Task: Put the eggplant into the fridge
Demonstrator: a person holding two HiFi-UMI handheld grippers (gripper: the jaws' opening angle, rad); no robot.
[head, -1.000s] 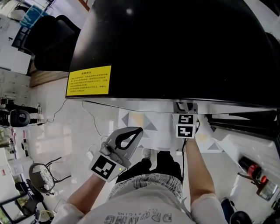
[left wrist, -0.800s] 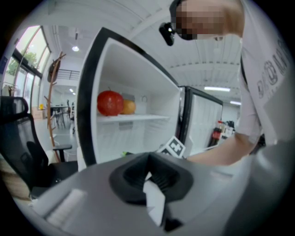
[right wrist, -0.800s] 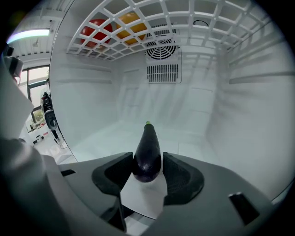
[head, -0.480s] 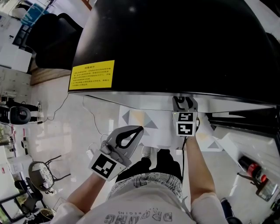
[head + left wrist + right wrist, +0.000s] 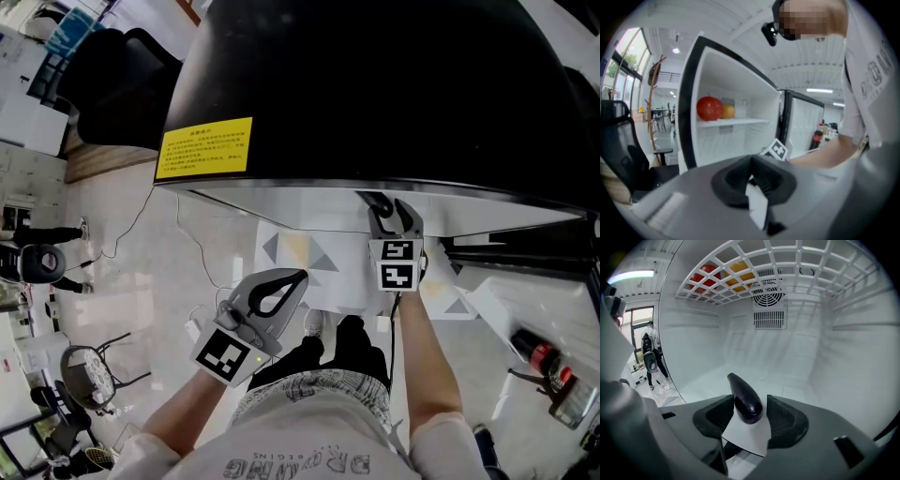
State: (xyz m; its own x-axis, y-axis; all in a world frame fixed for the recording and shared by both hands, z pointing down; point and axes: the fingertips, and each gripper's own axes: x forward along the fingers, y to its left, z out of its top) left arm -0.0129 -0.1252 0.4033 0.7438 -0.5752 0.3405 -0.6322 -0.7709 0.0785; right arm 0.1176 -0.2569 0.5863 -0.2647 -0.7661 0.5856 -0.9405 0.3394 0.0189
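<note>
The release step is judged in hand: the eggplant [image 5: 742,397] lies on the fridge [image 5: 853,357] floor between the right claw's [image 5: 749,405] 2 spread jaws (neither pad pressing). The left claw [image 5: 752,169] is pressed together, empty. A straight withdrawal is called for next.

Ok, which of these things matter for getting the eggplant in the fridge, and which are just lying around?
For the job: eggplant, lying on the fridge floor; right gripper, open around it.
Just there: red fruit and yellow fruit on the upper shelf; office chair; coat stand.
</note>
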